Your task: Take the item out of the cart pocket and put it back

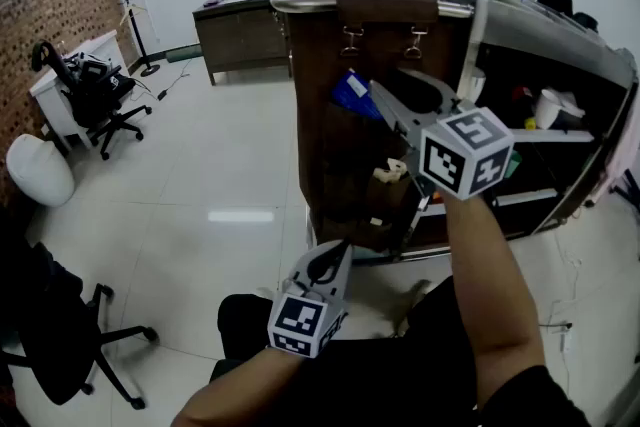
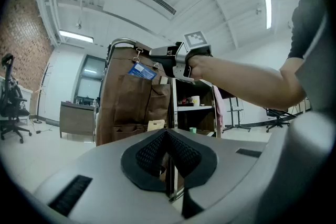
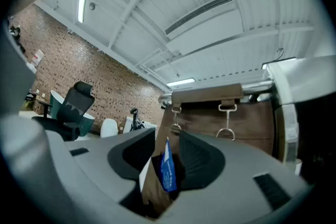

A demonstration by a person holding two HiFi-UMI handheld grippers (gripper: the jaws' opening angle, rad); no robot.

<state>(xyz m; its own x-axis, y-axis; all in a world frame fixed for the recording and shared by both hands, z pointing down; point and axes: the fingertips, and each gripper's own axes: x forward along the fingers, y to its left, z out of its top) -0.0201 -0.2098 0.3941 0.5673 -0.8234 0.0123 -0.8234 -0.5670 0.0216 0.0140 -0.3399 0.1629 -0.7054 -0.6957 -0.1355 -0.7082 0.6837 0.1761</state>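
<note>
A blue packet (image 1: 351, 95) stands against the upper part of the brown fabric bag (image 1: 325, 165) that hangs on the cart. In the right gripper view the blue packet (image 3: 168, 169) is edge-on and rises out of a brown pocket (image 3: 151, 192). My right gripper (image 1: 366, 98) is open, with the packet between its pads but not pressed by them. The left gripper view shows the same packet (image 2: 142, 71) at the tip of the right gripper (image 2: 156, 53). My left gripper (image 1: 328, 262) hangs low in front of the cart, shut and empty.
The bag hangs by two metal clips (image 1: 350, 41) from a chrome rail (image 1: 300, 3). A beige item (image 1: 390, 173) pokes from a lower pocket. Cart shelves (image 1: 560, 137) with small items open to the right. Office chairs (image 1: 100, 100) and a desk (image 1: 240, 30) stand further off.
</note>
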